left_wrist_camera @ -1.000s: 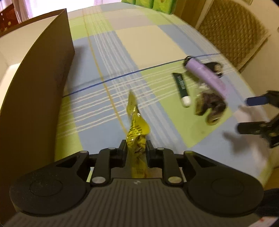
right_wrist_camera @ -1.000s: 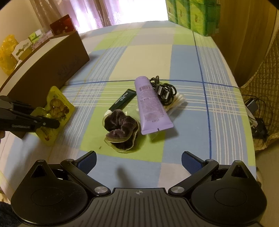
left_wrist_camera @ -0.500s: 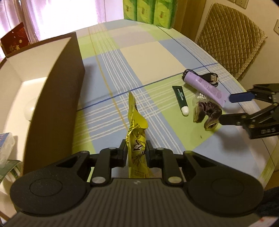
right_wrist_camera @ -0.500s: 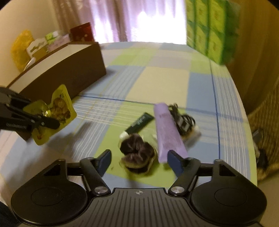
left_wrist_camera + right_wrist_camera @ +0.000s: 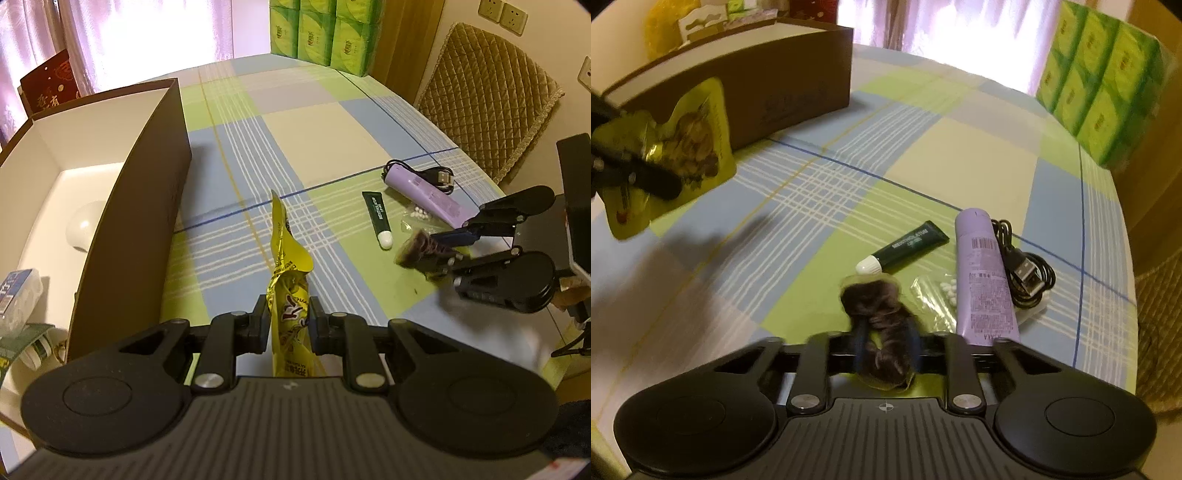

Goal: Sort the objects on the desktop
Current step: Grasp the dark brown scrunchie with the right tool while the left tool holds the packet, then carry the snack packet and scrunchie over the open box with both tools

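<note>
Left tongs [image 5: 287, 320]: I have them clamped on the crinkled yellow foil snack packet [image 5: 286, 280], held above the worktop beside the brown open cardboard box [image 5: 147, 192]; I'd carry it over the wall, then let go.
Right tongs [image 5: 885, 352]: closed around the dark brown fabric scrunchie [image 5: 877, 314]; I'd lift straight, clear of the lilac plastic tube [image 5: 982, 277].
Worktop [image 5: 960, 155]: checked green-and-blue cloth.
Room: curtained bright window, green tissue packs [image 5: 321, 29].

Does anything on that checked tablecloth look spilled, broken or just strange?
Nothing spilled or broken. The only oddity: the yellow foil snack packet is crumpled and held in the air by the left gripper, while the right gripper pinches a dark brown hair scrunchie.
</note>
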Available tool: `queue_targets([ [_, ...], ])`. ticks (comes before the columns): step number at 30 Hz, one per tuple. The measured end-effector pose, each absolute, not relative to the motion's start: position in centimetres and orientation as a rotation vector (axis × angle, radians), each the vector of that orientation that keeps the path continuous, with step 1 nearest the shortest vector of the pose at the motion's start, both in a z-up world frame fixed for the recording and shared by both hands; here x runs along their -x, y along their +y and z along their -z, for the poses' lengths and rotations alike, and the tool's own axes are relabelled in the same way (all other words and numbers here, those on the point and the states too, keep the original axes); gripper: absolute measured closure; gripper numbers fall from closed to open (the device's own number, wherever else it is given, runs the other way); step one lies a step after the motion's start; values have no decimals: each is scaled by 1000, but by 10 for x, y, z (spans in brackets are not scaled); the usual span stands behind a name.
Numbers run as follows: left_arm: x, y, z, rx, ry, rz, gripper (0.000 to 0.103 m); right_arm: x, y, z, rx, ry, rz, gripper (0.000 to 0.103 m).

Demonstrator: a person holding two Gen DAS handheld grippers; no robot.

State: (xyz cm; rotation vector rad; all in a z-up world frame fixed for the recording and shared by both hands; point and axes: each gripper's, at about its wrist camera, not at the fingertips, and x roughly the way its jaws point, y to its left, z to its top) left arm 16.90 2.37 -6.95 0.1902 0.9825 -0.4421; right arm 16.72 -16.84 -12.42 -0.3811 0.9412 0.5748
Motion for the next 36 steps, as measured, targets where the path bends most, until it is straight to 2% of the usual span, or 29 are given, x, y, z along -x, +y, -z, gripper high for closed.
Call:
queue_targets([
  [5,-160,26,65,-183,973,450,86,-164,-168,114,332,993,-584,92],
  [14,-143,39,46,-163,919,455,86,-146,-156,78,244,993,-615,93],
  [36,-106,136,-24,-122,760,352,86,-109,-50,-11,119,845,-912,92],
])
